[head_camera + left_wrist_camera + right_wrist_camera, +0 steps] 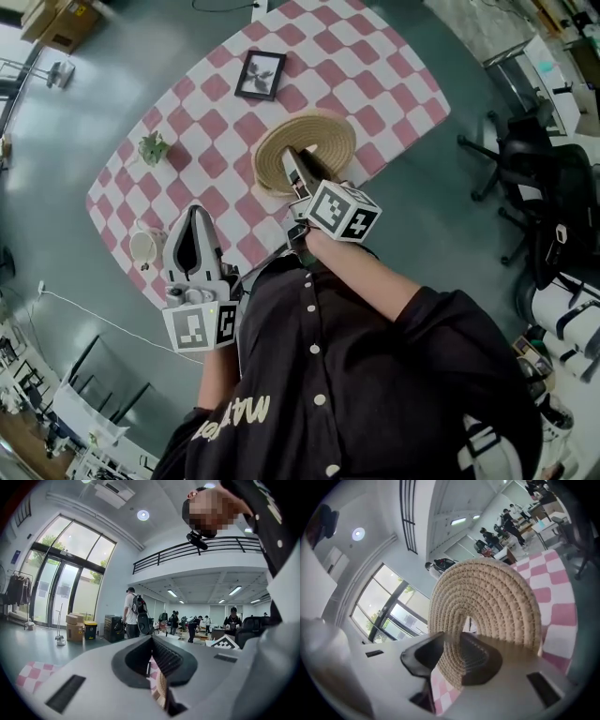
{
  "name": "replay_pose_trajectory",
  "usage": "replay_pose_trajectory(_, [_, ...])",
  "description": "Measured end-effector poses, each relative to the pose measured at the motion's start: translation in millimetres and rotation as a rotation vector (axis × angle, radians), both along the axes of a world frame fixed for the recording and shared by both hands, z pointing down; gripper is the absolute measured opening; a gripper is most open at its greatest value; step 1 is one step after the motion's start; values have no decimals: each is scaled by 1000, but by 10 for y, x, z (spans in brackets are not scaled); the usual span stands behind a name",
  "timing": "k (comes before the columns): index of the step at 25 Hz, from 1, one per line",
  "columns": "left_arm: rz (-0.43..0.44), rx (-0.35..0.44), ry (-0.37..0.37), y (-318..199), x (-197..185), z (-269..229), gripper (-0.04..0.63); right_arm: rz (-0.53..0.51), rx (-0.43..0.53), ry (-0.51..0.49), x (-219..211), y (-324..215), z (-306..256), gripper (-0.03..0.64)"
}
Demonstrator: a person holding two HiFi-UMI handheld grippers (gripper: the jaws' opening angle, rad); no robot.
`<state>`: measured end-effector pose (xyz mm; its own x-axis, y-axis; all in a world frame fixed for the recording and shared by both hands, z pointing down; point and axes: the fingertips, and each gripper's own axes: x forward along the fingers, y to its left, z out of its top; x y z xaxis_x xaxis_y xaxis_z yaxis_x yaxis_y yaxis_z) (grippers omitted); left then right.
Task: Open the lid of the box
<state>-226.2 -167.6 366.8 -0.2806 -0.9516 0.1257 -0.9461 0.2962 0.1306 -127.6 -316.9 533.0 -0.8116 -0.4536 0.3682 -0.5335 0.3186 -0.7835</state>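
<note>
Lid (323, 141), woven, its loop (451, 656) pinched inside right tool (292, 157), left tool (194, 210) closed, empty, apart.

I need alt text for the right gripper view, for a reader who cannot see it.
The right tongs grip the loop handle of a round woven lid, which fills the middle of the view. A pink-and-white checked tablecloth shows to its right, with a bright hall beyond.

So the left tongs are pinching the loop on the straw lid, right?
Not quite. It is the right tongs that are pinching the loop on the straw lid, and the right gripper view shows this. The left tongs are closed on nothing.
</note>
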Motion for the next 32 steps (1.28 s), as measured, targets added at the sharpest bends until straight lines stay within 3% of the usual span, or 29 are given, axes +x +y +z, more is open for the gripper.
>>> replay_pose_trajectory(17, [-4,145,-57,-241,6,-407,11,-148,664,1,374,-572,-1598,117])
replay_pose_trajectory(26, [-60,190,-115,-249,-186,-681,11,-181,895,49,710,-704,-2185,117])
replay_pose_trajectory(32, [-92,222,-153,-197,-267,-874,11,-150,1029,88,942,-768,-2497,117])
